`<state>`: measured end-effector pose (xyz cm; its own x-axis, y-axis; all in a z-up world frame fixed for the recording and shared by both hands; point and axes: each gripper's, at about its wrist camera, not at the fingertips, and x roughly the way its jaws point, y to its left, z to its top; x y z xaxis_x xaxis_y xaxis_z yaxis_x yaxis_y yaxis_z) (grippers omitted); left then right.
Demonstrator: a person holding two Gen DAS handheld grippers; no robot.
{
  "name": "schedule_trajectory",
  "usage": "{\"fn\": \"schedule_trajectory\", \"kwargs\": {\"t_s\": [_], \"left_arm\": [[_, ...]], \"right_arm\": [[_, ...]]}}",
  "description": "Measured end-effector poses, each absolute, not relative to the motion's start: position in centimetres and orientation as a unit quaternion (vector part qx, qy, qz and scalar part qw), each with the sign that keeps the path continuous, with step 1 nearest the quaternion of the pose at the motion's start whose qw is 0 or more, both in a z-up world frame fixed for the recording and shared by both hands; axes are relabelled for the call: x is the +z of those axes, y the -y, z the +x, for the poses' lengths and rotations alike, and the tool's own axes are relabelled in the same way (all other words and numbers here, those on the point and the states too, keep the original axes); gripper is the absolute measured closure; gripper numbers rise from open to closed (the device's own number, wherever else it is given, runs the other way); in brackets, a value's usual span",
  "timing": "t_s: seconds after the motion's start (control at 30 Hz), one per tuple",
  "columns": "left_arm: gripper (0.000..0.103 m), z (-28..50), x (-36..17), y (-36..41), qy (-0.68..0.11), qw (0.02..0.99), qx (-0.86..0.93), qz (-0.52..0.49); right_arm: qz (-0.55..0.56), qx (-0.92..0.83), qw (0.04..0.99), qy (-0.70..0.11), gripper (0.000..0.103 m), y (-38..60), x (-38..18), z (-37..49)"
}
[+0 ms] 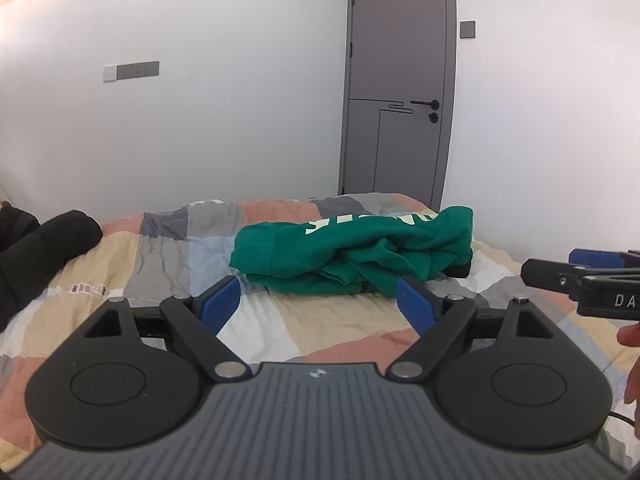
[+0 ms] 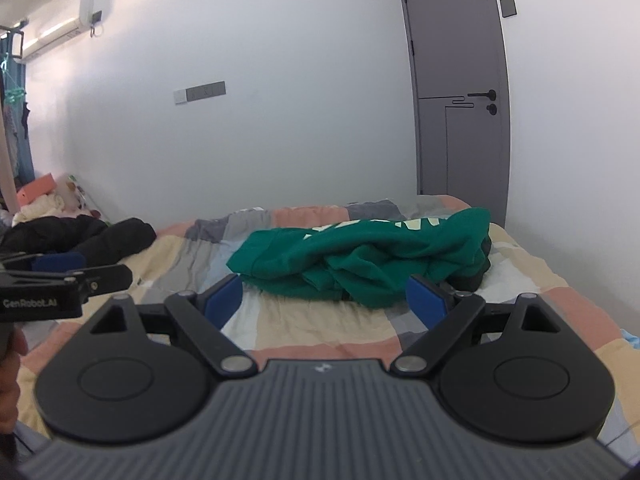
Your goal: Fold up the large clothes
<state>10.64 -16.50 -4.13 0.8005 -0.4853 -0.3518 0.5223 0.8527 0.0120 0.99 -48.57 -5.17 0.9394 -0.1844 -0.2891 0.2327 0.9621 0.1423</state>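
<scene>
A green sweatshirt (image 1: 352,252) is lying crumpled (pale lettering showing on top) on the patchwork bed (image 1: 160,264), toward the door (image 1: 396,80). The left hand-held gripper (image 1: 318,300) and the right hand-held gripper (image 2: 326,300) are hovering short of it, both spread wide and holding nothing. Black clothing (image 2: 100,236) is sitting well apart.

The sweatshirt (image 1: 352,248) lies bunched on the bed (image 1: 280,332), toward its far right side; a dark garment (image 1: 44,256) lies on the bed's left; behind the bed stands the wall (image 1: 220,120), the door (image 1: 398,80) at its right.
</scene>
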Motion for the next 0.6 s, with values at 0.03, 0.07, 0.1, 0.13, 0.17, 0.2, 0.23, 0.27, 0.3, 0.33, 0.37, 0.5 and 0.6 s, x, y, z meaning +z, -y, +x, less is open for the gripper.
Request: {"fn": "schedule_trajectory", "kwargs": {"t_s": [0.03, 0.07, 0.1, 0.13, 0.17, 0.2, 0.23, 0.27, 0.3, 0.33, 0.37, 0.5, 0.6], "left_arm": [[0.014, 10.7, -4.2, 16.5, -0.171, 0.947, -0.266, 0.053], [0.014, 10.8, -4.3, 16.6, -0.172, 0.947, -0.265, 0.053], [0.014, 10.8, -4.4, 16.7, -0.172, 0.948, -0.263, 0.055], [0.014, 10.8, -4.4, 16.7, -0.172, 0.948, -0.263, 0.056], [0.014, 10.9, -4.5, 16.8, -0.174, 0.947, -0.264, 0.056], [0.014, 11.0, -4.5, 16.8, -0.176, 0.946, -0.265, 0.055], [0.013, 11.0, -4.6, 16.9, -0.177, 0.946, -0.267, 0.055], [0.013, 11.0, -4.6, 16.9, -0.178, 0.945, -0.268, 0.055], [0.013, 11.1, -4.7, 17.0, -0.18, 0.944, -0.271, 0.056], [0.013, 11.2, -4.7, 17.1, -0.182, 0.944, -0.271, 0.055], [0.013, 11.2, -4.8, 17.2, -0.183, 0.943, -0.271, 0.055], [0.013, 11.3, -4.9, 17.4, -0.187, 0.942, -0.274, 0.053], [0.012, 11.3, -5.0, 17.5, -0.186, 0.943, -0.271, 0.055]], "right_arm": [[0.092, -0.107, 0.98, -0.14, 0.013, 48.6, -5.3, 1.0], [0.096, -0.107, 0.979, -0.142, 0.013, 48.6, -5.4, 1.0], [0.098, -0.108, 0.979, -0.145, 0.013, 48.7, -5.5, 0.9], [0.099, -0.108, 0.978, -0.148, 0.013, 48.7, -5.6, 1.0], [0.099, -0.11, 0.977, -0.151, 0.013, 48.7, -5.8, 1.0], [0.099, -0.11, 0.977, -0.153, 0.013, 48.7, -5.9, 1.0], [0.099, -0.111, 0.977, -0.155, 0.013, 48.8, -6.0, 1.0], [0.099, -0.112, 0.976, -0.157, 0.013, 48.8, -6.0, 1.0], [0.099, -0.112, 0.976, -0.158, 0.013, 48.8, -6.0, 1.0], [0.099, -0.112, 0.976, -0.159, 0.013, 48.9, -6.1, 1.0], [0.101, -0.111, 0.976, -0.16, 0.013, 49.0, -6.1, 1.0], [0.104, -0.111, 0.975, -0.162, 0.013, 49.3, -5.8, 1.1], [0.103, -0.113, 0.975, -0.162, 0.013, 49.4, -5.8, 1.0]]}}
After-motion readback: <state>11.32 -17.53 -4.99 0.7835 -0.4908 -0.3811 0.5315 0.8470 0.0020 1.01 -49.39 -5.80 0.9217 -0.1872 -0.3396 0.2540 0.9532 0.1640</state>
